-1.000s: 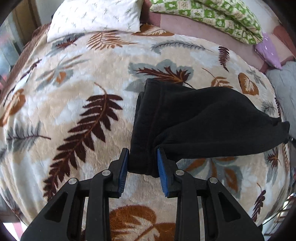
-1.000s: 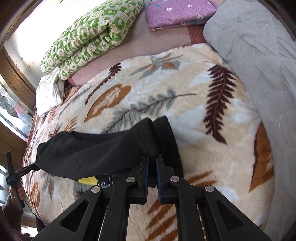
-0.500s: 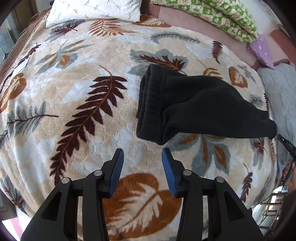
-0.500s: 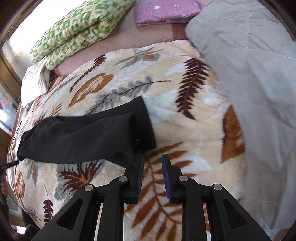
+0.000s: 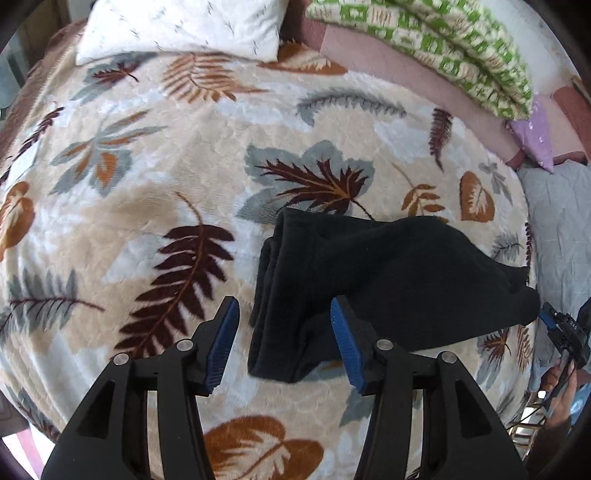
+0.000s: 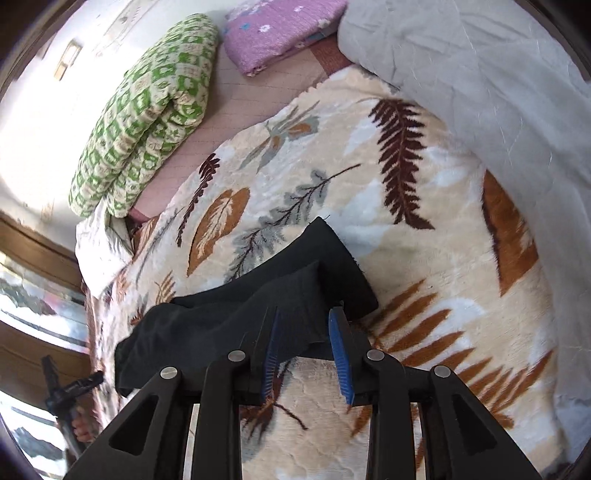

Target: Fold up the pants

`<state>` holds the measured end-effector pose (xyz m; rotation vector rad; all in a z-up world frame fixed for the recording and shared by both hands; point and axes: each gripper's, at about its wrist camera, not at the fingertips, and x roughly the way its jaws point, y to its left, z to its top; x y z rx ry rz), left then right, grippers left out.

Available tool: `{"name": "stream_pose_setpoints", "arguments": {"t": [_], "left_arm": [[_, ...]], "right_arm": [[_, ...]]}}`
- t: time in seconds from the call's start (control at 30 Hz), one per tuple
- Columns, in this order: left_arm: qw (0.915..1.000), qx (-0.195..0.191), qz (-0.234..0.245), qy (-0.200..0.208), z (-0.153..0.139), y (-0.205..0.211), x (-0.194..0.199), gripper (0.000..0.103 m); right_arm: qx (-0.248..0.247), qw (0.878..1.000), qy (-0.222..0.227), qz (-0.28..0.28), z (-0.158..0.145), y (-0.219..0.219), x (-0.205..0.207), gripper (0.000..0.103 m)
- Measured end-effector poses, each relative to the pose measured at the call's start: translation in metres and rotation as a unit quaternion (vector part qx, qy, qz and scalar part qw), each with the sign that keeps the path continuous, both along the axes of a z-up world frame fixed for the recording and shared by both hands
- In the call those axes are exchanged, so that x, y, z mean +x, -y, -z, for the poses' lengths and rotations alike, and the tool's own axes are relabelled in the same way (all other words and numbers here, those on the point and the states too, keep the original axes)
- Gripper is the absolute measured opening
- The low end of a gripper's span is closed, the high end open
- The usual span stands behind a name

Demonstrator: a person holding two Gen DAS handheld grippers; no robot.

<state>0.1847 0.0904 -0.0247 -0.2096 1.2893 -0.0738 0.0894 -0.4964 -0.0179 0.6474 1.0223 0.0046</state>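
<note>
The black, thick-knit fleece pants [image 5: 388, 273] are seen lying in a folded, elongated bundle on the cream plush blanket printed with brown and grey leaves [image 5: 155, 206], near the middle of the bed and well apart from the white pillow [image 5: 177, 26] and the green-and-cream checked quilt [image 6: 144, 107] at its head. The left gripper [image 5: 282, 339] is held above the ribbed end of the bundle; its blue-padded jaws have just been opening and now stand apart, with cloth seen between them but no pad pressed on it. The right gripper [image 6: 304, 354] is held over the opposite end [image 6: 325, 280]; its jaws, too, have just been opening, and a narrower gap is left, in which the fabric appears to lie free. The garment is judged to be soft, limp and light, with enough bulk to hold a crease once laid down, though the stacked layers could be slid apart if only the top one were pinched. A hold is best taken at the two corners of one end, through all layers at once, so that the bundle can be lifted and doubled evenly.
</note>
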Motion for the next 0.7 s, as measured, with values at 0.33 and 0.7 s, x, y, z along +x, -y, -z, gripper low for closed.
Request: {"name": "stream_pose_setpoints", "arguments": {"t": [0.33,0.7], "left_arm": [[0.9967,-0.068,-0.005,-0.044,0.034,0.002,0.033,0.056],[0.9985,-0.055,-0.003,0.007,0.018,0.001,0.028,0.02]], "right_arm": [[0.066,0.997,-0.027,0.02,0.025,0.014,0.033,0.034],[-0.055,0.997,-0.024,-0.056,0.001,-0.018,0.061,0.005]]}}
